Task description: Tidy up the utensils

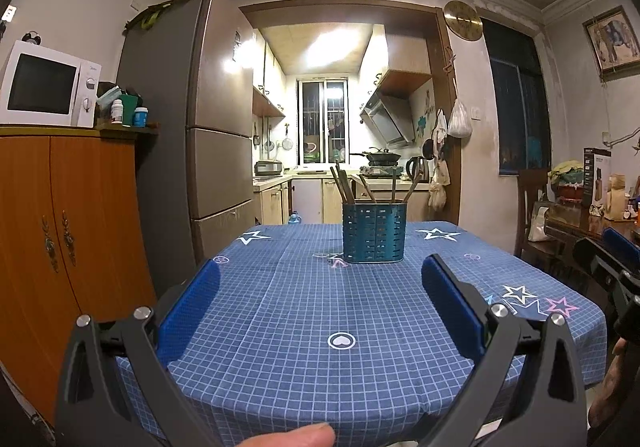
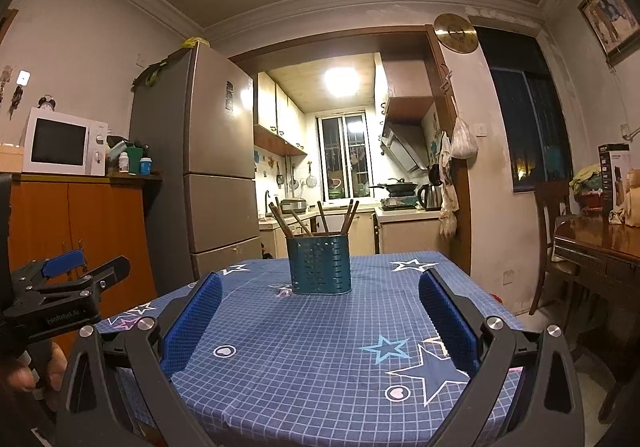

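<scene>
A teal perforated utensil holder [image 1: 374, 232] stands upright near the far side of the blue checked tablecloth [image 1: 304, 311], with several brown chopsticks [image 1: 345, 185] leaning out of its top. In the right wrist view the holder [image 2: 319, 264] and chopsticks [image 2: 298, 223] sit ahead, slightly left of centre. My left gripper [image 1: 322, 271] hovers open over the near part of the table, nothing between its blue pads. My right gripper [image 2: 320, 287] is also open and empty, well short of the holder. Each gripper shows at the edge of the other's view: the left gripper [image 2: 86, 267], the right gripper [image 1: 612, 251].
An orange cabinet [image 1: 48, 231] with a microwave [image 1: 48, 85] stands left of the table, next to a grey fridge [image 1: 208, 119]. A dark wooden table [image 2: 600, 243] and chair [image 2: 548, 231] crowd the right side. A kitchen doorway lies beyond. A thumb [image 1: 296, 437] shows at the bottom edge.
</scene>
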The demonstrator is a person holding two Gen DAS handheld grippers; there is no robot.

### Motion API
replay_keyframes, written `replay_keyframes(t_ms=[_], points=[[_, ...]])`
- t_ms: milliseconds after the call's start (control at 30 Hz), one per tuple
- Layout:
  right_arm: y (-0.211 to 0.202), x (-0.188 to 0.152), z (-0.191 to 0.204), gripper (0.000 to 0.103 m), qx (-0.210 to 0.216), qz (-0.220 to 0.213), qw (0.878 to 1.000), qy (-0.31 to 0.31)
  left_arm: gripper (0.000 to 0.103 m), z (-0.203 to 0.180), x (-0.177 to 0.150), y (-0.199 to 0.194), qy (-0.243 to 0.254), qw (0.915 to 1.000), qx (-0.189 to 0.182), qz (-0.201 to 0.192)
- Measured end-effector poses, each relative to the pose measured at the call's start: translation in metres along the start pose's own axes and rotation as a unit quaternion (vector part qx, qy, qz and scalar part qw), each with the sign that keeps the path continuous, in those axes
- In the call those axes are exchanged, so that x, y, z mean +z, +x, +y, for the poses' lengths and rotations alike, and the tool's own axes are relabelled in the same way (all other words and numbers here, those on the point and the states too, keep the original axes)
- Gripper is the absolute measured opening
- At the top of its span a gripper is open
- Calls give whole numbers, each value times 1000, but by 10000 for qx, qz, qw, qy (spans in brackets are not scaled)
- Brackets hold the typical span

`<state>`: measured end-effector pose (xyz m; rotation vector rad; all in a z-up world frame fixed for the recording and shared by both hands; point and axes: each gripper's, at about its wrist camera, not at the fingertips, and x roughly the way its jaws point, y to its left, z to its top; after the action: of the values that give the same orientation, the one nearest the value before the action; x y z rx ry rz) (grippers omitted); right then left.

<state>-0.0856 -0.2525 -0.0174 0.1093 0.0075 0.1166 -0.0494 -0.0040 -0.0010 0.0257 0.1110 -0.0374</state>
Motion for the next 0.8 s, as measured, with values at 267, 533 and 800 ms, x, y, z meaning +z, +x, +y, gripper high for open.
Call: replay_keyframes(t_ms=[267,533,800], points=[[1,-2,0,98,-45,1,10000,-3,97,1,0,4,-14,10000,-16,1],[5,2,3,98,-23,30,10000,-8,97,2,1,2,-36,10000,-6,-1],[7,4,5,98,-71,19,10000,-12,97,3,3,4,-41,10000,14,26]])
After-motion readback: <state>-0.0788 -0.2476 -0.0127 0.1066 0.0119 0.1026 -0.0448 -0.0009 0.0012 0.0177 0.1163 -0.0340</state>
